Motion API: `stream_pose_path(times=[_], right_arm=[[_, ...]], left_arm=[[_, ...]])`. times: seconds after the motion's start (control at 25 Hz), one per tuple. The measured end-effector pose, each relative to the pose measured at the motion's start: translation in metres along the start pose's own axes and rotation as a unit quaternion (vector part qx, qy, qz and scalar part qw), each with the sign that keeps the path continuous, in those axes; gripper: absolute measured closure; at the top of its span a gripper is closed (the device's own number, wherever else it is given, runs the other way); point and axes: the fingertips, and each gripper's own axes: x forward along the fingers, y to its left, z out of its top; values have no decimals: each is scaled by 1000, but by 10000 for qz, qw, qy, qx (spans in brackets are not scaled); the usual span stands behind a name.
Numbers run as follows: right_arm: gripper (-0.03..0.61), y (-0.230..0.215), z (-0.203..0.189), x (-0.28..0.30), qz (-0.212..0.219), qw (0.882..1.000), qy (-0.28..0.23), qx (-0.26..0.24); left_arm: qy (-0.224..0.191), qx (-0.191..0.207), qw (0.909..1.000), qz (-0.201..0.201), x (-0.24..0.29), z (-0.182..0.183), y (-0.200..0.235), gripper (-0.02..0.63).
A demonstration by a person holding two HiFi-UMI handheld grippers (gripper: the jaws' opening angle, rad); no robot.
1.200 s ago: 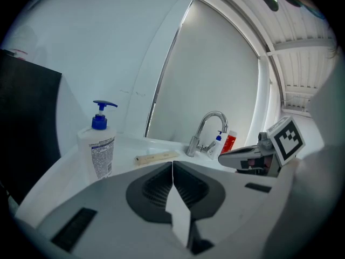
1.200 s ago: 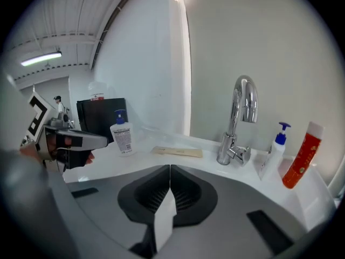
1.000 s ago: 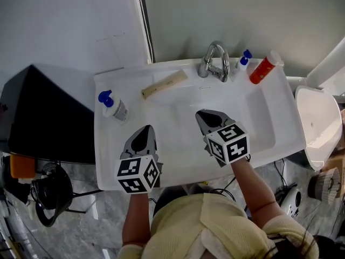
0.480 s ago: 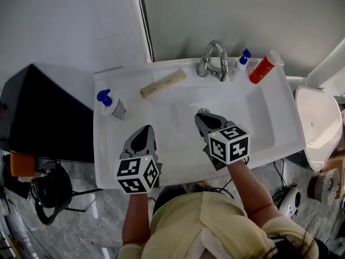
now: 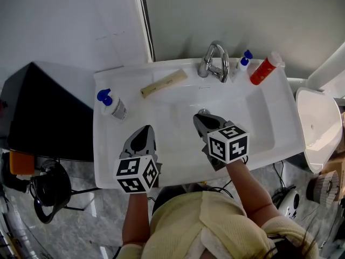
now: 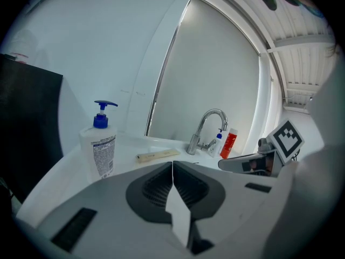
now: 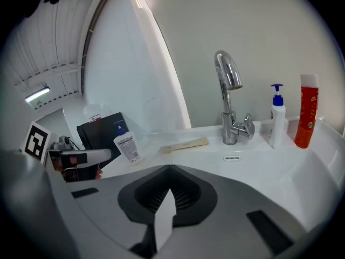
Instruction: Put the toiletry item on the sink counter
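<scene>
**Head view.**
- Task status: neither tool holds anything, and every toiletry item in sight is already on the surface (image 5: 109,150). By this reading the placing is done, or another item is yet to be fetched; which one cannot be told.
- Left tool (image 5: 144,129): over the front-left part of the surface, jaws together.
- Right tool (image 5: 200,116): over the basin, near the drain, jaws together.
- Left edge of the surface: large pump bottle (image 5: 112,105), blue cap, upright.
- Back edge, left of the faucet (image 5: 214,61): beige flat stick (image 5: 164,83), lying down; possibly a comb, too small to tell.
- Back-right corner: small pump bottle (image 5: 243,61) just beside the faucet, then a red bottle (image 5: 265,68) with a white cap.
- Room: grey wall behind, a white panel at the back left, a black cabinet (image 5: 43,112) to the left, a white bowl-shaped fixture (image 5: 318,120) to the right, and a grey marbled floor with cables.

**Left gripper view.** Jaws are closed edge to edge with nothing between them. The large pump bottle stands ahead on the left, well apart. The right tool shows at the right.

**Right gripper view.** Jaws are closed and empty. The faucet, small pump bottle and red bottle line the back edge. The left tool shows at the left.
</scene>
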Motion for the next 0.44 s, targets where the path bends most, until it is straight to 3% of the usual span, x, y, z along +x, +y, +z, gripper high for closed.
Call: stream_pose_path(times=[0.44], right_arm=[[554, 0, 2, 5, 30, 9998, 49, -169]], left_arm=[[-6, -47, 10000, 12, 2, 1, 5, 574]])
